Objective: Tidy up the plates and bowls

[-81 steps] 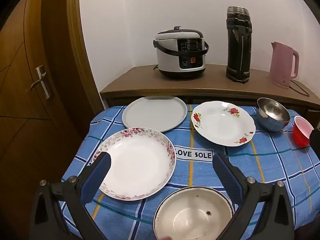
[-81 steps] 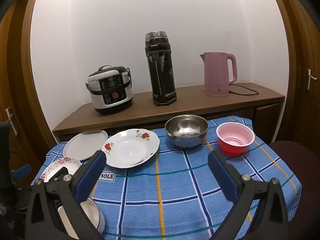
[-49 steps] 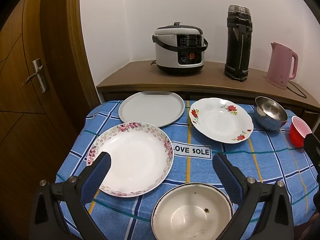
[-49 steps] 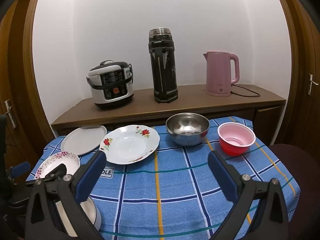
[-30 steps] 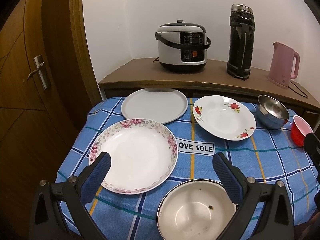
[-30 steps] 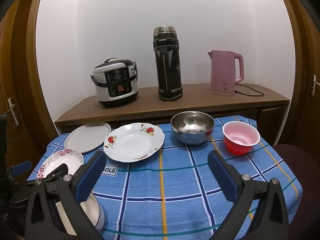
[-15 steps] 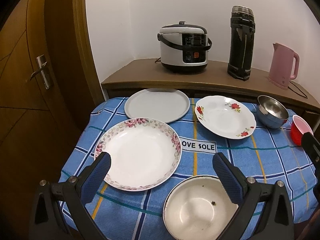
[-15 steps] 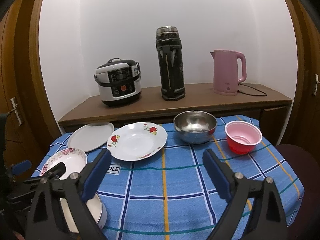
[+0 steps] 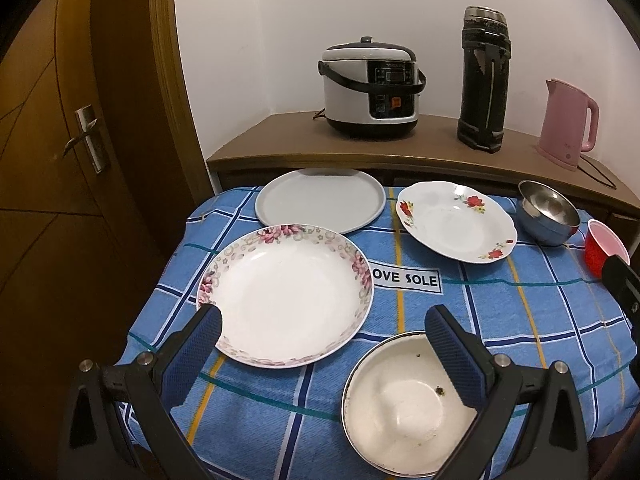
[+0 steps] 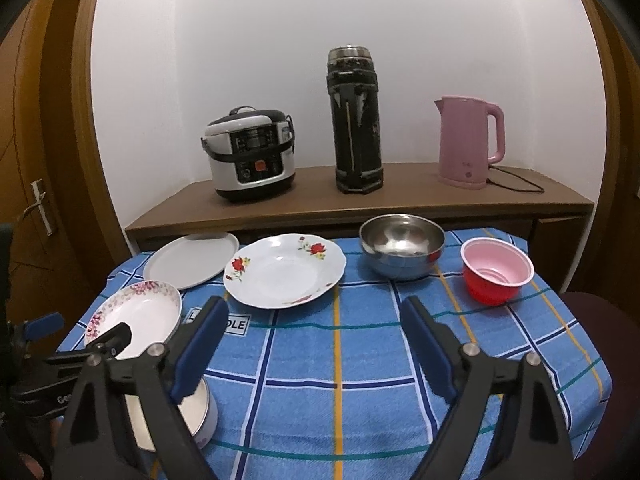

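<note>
Your plates and bowls are spread over the blue checked cloth on the surface; take the "LOVE SOLE" label on it as the landmark. The pink-flowered plate lies just left of the label, the plain grey plate behind that, and the red-flowered plate behind the label to the right. The steel bowl and the red cup-shaped bowl sit farther right, well apart from the label. The white enamel bowl is nearest you, in front of the label.

Expect the three plates to be stiff, glazed and slippery, and likely to chip if knocked. Take each by its rim, one pad under the lip and one on top, since the flat middles give nothing to pinch. The steel and enamel bowls should stand knocks better, but their smooth walls look slick; pinch across the wall at the rim. The red bowl looks like thin, light plastic, so squeeze it gently.

Your left claw points down at the cloth with its jaws spread wide and empty, one pad over the pink-flowered plate's edge and the other over the enamel bowl. Your right claw hovers in front of the label, tilted less steeply; its jaws are closing with nothing between them.
</note>
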Available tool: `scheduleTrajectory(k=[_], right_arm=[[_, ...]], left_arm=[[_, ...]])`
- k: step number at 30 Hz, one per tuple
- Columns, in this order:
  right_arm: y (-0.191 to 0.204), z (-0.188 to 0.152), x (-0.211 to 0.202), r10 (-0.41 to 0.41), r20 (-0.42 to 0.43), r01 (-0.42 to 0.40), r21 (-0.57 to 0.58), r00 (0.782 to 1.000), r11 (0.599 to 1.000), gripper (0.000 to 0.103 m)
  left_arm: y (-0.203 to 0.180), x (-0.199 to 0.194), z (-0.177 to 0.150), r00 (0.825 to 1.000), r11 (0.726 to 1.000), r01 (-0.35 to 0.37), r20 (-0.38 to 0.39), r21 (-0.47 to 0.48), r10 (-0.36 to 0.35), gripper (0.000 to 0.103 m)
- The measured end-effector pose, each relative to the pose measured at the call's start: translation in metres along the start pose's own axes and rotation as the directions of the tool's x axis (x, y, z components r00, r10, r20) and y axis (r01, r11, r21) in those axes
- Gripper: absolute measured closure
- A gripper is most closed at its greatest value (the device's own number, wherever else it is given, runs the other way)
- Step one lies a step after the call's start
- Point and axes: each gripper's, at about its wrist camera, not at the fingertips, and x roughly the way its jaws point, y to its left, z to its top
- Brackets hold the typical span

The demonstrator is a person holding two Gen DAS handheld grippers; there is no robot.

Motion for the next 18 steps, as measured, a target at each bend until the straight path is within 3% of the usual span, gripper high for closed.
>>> scheduleTrajectory(k=[15,18], right_arm=[[0.0074,0.0017,0.0019,0.004,0.004,-0.004,-0.025,1.000,1.000,0.018],[0.0068,0.0018,0.0028,0.009,0.004,-0.009,-0.028,1.000,1.000,0.024]], left_arm=[[-0.0009,0.0050,0.0012,1.000,1.000,0.003,0.002,0.003,-0.003,0.000],[-0.0009,0.0062,0.0004,1.000,1.000,0.004,0.002,0.004,-0.004,0.000]])
